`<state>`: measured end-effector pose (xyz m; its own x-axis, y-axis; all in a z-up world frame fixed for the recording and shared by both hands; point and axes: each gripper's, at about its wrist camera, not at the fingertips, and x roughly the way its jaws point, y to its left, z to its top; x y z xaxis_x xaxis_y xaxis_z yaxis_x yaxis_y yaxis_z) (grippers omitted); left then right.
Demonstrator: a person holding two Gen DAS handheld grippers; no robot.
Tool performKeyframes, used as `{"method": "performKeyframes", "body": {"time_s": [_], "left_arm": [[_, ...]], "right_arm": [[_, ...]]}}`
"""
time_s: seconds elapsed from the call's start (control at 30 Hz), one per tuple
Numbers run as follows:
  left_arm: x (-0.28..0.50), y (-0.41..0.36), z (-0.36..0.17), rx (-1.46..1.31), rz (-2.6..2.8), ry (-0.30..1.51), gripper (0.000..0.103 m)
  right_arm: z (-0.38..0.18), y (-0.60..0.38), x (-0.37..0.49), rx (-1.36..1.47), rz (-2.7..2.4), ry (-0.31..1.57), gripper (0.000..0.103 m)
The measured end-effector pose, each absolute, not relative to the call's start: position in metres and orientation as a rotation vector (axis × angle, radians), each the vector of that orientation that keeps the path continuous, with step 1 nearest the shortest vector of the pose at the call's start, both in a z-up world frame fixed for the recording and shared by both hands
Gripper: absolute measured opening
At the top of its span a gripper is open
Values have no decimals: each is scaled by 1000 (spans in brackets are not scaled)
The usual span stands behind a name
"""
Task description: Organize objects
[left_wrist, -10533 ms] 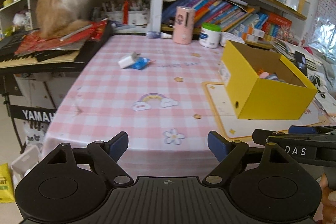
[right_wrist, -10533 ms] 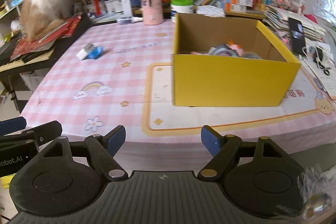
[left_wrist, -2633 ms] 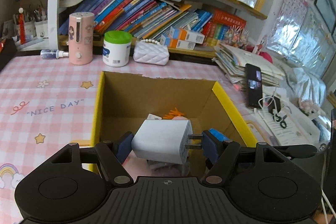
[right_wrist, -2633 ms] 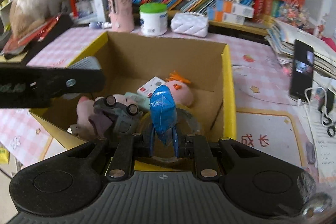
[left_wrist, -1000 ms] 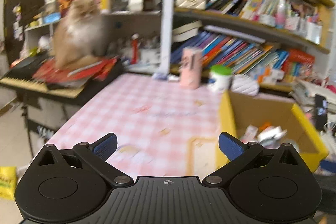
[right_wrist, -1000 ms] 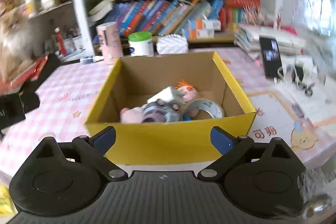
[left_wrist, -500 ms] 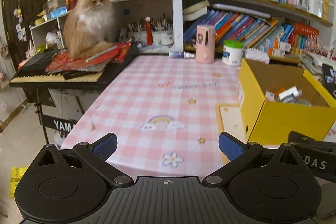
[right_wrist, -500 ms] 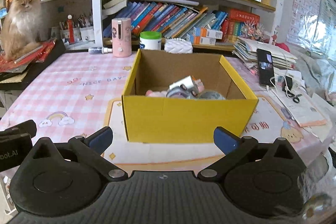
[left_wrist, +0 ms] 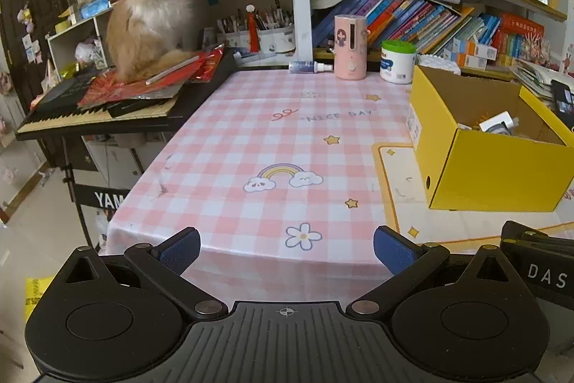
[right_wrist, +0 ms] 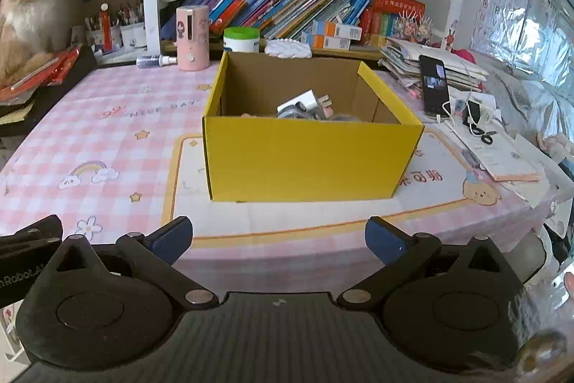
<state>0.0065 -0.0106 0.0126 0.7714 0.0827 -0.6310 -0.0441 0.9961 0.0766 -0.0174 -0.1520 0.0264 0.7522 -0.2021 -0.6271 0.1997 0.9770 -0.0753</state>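
Note:
A yellow cardboard box [right_wrist: 308, 160] stands on the pink checked tablecloth [right_wrist: 107, 131]; it also shows at the right of the left wrist view [left_wrist: 495, 174]. Inside it lie a white charger plug [right_wrist: 303, 101] and several small toys, mostly hidden by the front wall. The charger also shows in the left wrist view [left_wrist: 497, 124]. My left gripper [left_wrist: 286, 248] is open and empty, held off the table's front edge. My right gripper [right_wrist: 278, 237] is open and empty, in front of the box and apart from it.
A cat [left_wrist: 150, 20] sits on a keyboard [left_wrist: 93, 110] left of the table. A pink bottle [right_wrist: 192, 38], a green-lidded jar [right_wrist: 241, 40] and bookshelves stand at the back. A phone [right_wrist: 434, 85], cables and papers lie right of the box.
Both grippers have drawn back a little further from the table. The box and its contents have not moved. Both grippers stay open and empty.

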Motion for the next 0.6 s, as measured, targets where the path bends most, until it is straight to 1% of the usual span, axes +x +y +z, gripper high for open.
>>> {"method": "performKeyframes", "body": {"time_s": [0.6], "left_arm": [[0,-9,12,81,82,696,103]], "right_arm": [[24,-144,-27,-7,-238,707,103]]}}
